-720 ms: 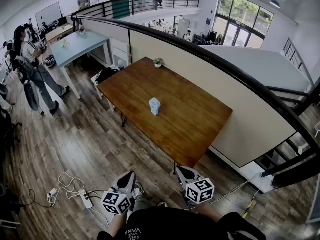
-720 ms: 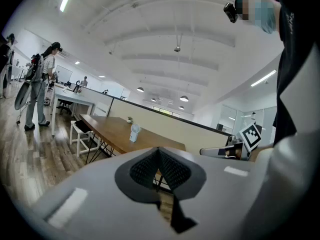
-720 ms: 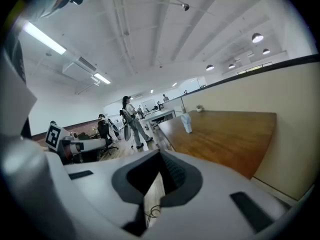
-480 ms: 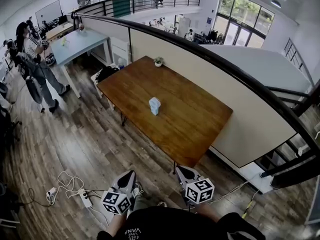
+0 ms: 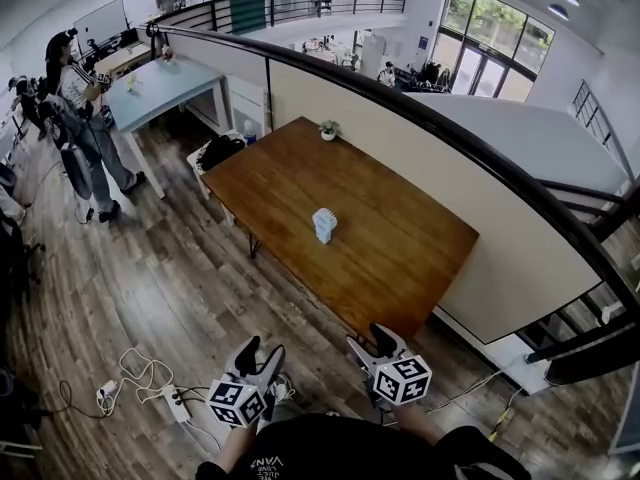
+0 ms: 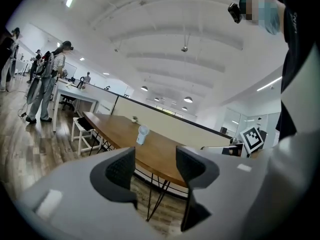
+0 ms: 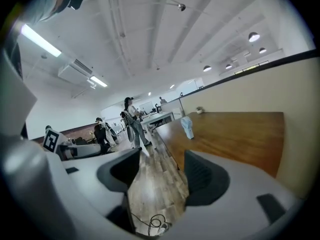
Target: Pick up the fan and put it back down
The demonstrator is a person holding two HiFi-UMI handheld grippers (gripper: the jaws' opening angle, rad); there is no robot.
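— What colour was the fan (image 5: 324, 224)?
— Pale blue; worktop (image 5: 400, 258) warm brown wood; floor (image 5: 170, 288) grey-brown planks; left hand-held gripper (image 5: 260, 351) and right hand-held gripper (image 5: 370, 340) grey, with black-and-white square markers.

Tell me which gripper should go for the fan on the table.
Right, by a slim margin. The right gripper hangs at the table's near corner, closer to the fan; the left gripper is over the floor. Both jaws stand open, empty.

Far beyond the left gripper (image 5: 258, 350) and right gripper (image 5: 368, 340), the fan (image 5: 324, 224) looks too small to show blades; behind them, the picture's bottom edge cuts off the person's forearms (image 5: 232, 450).
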